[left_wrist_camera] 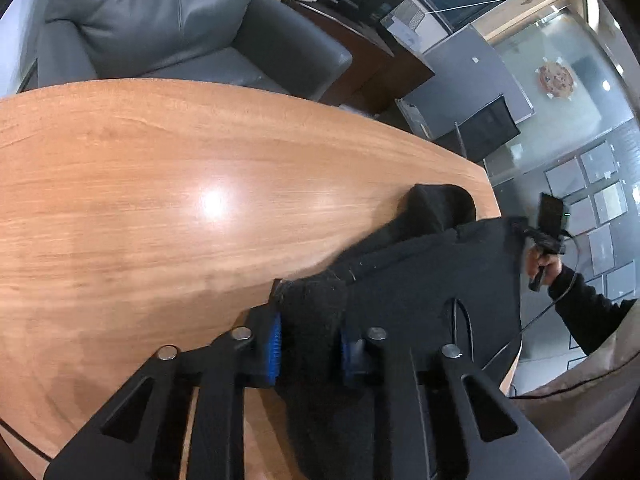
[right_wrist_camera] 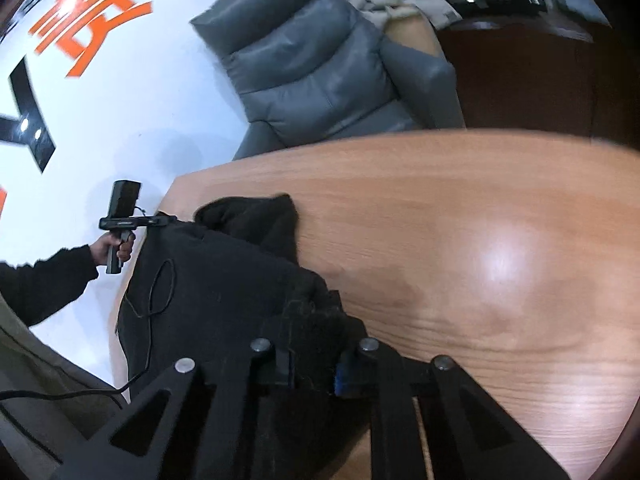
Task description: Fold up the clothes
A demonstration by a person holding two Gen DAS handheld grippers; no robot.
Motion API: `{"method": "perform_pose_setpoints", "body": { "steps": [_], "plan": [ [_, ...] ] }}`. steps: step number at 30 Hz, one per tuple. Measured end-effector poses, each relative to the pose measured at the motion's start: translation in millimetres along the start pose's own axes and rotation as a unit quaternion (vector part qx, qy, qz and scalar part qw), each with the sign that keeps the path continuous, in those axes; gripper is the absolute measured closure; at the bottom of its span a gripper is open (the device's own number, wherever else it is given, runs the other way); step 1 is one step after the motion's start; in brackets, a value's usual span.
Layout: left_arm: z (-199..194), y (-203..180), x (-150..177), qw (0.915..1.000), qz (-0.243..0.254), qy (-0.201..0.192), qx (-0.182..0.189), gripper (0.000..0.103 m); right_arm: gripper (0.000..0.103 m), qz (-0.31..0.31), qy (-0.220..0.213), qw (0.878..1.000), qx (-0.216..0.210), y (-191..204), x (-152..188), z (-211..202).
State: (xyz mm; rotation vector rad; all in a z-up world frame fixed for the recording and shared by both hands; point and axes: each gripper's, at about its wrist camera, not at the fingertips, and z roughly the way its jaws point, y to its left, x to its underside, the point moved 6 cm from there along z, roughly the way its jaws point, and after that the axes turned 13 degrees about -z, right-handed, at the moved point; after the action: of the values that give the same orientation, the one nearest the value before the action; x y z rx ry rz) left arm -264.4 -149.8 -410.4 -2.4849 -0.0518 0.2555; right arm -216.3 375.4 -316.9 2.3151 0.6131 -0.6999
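Left wrist view, bottom centre: the left gripper (left_wrist_camera: 310, 340) pinches thick black fleece between its blue pads (left_wrist_camera: 274, 338). The right gripper (right_wrist_camera: 314, 364), low in its own view, is clamped on another bunch of the same black fleece hooded garment (left_wrist_camera: 420, 284), which lies across the lower right of the glossy wooden table (left_wrist_camera: 168, 184), hood (left_wrist_camera: 440, 208) uppermost. Judging by it, both edges are held ready for folding.

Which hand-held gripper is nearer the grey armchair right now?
Left, it seems. The left hand-held gripper, shut on the garment, faces the armchair across the table; the right hand-held gripper grips the garment's other end, farther off sideways.
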Motion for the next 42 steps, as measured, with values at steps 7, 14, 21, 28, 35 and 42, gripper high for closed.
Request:
{"method": "perform_pose_setpoints", "body": {
  "steps": [7, 14, 21, 28, 35, 42],
  "plan": [
    [-42, -23, 1, 0.9977, 0.011, -0.052, 0.041, 0.092, 0.092, -0.066, -0.043, 0.997, 0.012, 46, -35, -46],
    [-59, -25, 1, 0.9933, 0.033, -0.081, 0.075, 0.091, 0.091, -0.036, -0.055, 0.997, 0.035, 18, -19, -55],
    [-39, -19, -9, 0.994, 0.036, -0.079, 0.066, 0.091, 0.091, -0.009, -0.003, 0.999, 0.05, -22, 9, -3],
    [-22, -2, -11, 0.9962, 0.046, -0.07, 0.024, 0.091, 0.09, 0.001, -0.031, 0.999, 0.034, -33, 17, -10],
    [-43, -20, -20, 0.9887, 0.072, -0.12, 0.054, 0.089, 0.091, -0.019, -0.09, 0.995, 0.034, -20, -7, -30],
    [12, 5, -26, 0.99, 0.075, -0.063, -0.102, 0.077, 0.082, 0.006, 0.016, 0.997, 0.075, -51, 28, 7]
  ]
}}
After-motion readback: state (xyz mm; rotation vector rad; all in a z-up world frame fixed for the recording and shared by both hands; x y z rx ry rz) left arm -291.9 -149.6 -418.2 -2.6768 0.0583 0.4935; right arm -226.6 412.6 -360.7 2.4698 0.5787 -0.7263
